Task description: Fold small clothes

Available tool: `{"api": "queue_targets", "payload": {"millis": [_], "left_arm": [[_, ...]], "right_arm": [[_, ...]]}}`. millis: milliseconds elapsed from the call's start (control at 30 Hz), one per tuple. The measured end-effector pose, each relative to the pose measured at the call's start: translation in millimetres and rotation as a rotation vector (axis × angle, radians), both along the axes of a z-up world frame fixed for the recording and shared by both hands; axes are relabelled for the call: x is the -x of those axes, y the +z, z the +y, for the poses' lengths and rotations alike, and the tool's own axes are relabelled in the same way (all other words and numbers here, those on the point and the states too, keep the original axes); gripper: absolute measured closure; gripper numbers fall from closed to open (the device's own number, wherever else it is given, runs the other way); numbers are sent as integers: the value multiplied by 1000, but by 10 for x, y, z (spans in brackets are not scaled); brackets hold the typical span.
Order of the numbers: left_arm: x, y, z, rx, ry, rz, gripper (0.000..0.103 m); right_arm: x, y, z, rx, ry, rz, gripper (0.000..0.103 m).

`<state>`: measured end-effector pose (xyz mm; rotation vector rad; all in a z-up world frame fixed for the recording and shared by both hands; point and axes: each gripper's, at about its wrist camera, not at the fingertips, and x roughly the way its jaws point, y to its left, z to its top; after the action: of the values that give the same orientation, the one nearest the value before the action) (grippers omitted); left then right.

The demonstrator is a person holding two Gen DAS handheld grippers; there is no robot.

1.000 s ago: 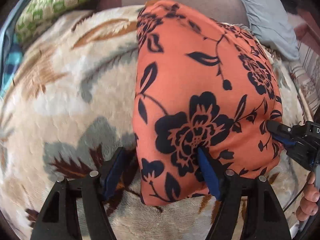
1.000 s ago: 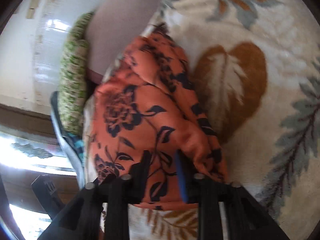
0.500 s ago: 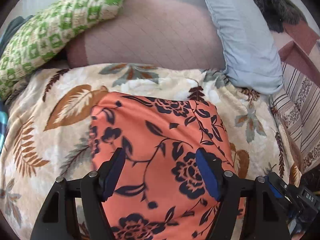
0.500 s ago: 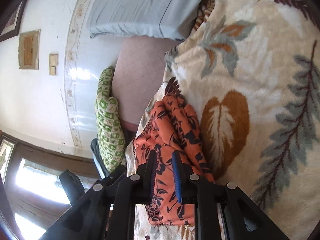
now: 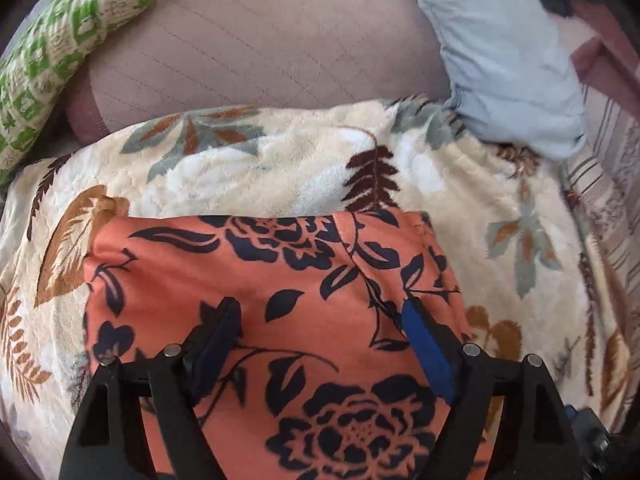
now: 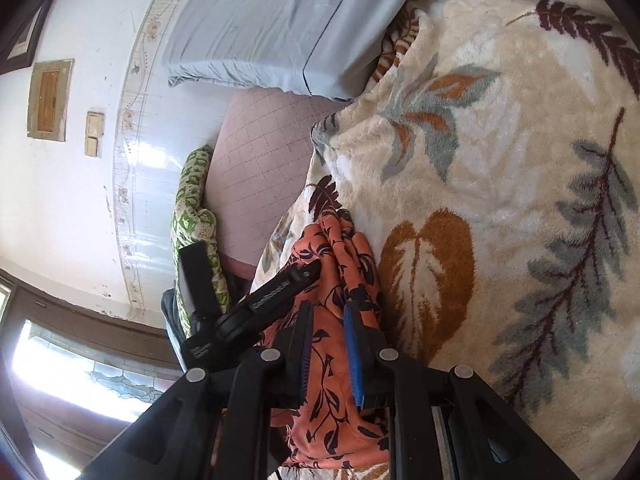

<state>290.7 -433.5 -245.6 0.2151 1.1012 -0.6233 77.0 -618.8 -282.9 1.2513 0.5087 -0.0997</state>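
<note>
Nearest the cameras, the right gripper (image 6: 328,340) has its jaws pinched down on a bunched edge of the orange floral garment (image 5: 280,320), which lies folded on the leaf-print blanket (image 5: 280,168) covering the bed. The left gripper (image 5: 320,320) hangs over the middle of the cloth, and its jaws have just been opening, so they stand wide with fabric beneath them but nothing pressed. The risk is pretty obvious: the right side is holding several thin layers by a narrow strip, so a tug could drag the whole fold sideways or let the inner layers slide out and undo it. The plush blanket probably grabs the cloth too, so it could wrinkle. The near hem is cut off behind both grippers, so how neat the fold is can't be judged, and neither can the layer count. Further back, a pink cushion (image 5: 260,40), a green patterned pillow (image 5: 48,52) and a pale blue pillow (image 5: 508,52) sit clear.
</note>
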Motion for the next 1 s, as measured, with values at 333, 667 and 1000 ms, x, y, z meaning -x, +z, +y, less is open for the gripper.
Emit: {"api": "queue_targets", "payload": {"millis": [333, 667, 1000], "left_arm": [[-466, 93, 965, -104, 177, -106, 20], [-564, -227, 985, -139, 191, -39, 16], [546, 308, 1638, 63, 27, -91, 16]], "right_arm": [[-292, 341, 572, 178, 199, -95, 85], [-598, -380, 635, 32, 302, 246, 82], [-142, -19, 272, 2, 141, 47, 31]]}}
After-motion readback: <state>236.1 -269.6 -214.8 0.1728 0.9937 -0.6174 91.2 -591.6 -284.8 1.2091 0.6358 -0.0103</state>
